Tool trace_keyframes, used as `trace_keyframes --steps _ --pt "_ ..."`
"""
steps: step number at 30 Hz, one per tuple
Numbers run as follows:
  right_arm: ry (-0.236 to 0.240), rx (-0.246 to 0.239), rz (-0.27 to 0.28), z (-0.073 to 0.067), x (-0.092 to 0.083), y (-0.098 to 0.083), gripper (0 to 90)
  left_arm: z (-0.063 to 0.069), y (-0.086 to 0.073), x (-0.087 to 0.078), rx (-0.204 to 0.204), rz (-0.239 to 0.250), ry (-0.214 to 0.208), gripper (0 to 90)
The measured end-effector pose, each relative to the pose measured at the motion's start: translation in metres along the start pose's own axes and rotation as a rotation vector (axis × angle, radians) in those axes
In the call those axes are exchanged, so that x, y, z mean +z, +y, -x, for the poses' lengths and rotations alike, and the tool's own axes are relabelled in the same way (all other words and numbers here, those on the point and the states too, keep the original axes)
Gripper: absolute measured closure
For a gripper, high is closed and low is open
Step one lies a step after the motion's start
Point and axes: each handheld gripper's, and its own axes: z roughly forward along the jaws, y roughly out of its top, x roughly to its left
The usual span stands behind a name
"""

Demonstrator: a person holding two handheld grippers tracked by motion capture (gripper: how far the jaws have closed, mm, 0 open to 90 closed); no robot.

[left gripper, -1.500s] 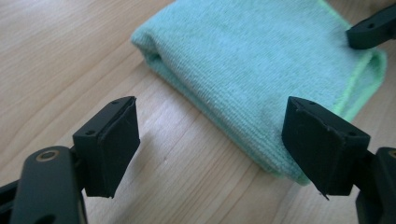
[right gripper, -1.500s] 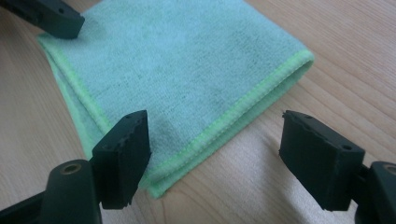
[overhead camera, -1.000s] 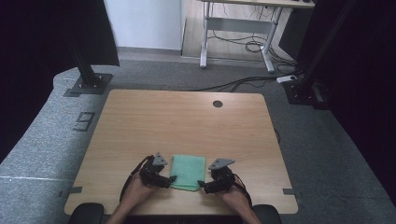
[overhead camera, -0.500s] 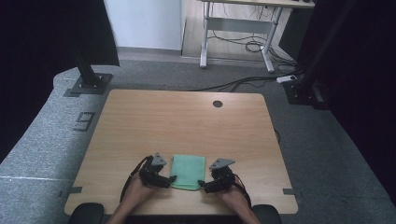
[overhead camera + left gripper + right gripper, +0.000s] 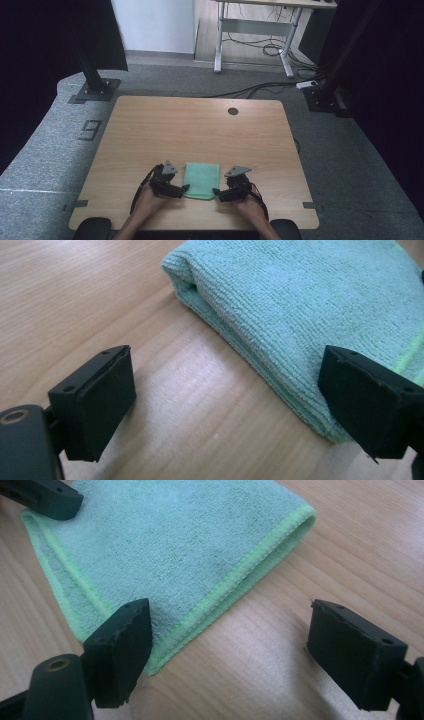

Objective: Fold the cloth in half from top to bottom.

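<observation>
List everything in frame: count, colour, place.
folded green microfibre cloth: 1, green with lighter hem, near edge of table, between the two grippers
wooden table: 1, light brown top with a dark round hole at its far edge, centre
grey carpet floor: 1, grey, around the table, marked with a 9 at left
white-legged desk: 1, far side, black cables under it
black stand bases: 2, black, off the table's far corners
left gripper: 1, black, at cloth's left edge, jaws open, just been opening, nothing clamped
right gripper: 1, black, at cloth's right edge, jaws open
hands: 2, bottom edge
</observation>
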Motion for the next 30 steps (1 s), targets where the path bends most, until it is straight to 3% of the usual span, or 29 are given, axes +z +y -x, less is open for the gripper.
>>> trace_keyframes --steps 30 --pt "-0.068 0.042 0.009 0.048 0.034 0.035 18.2 -0.047 0.038 0.034 -0.077 0.001 0.076 6.8"
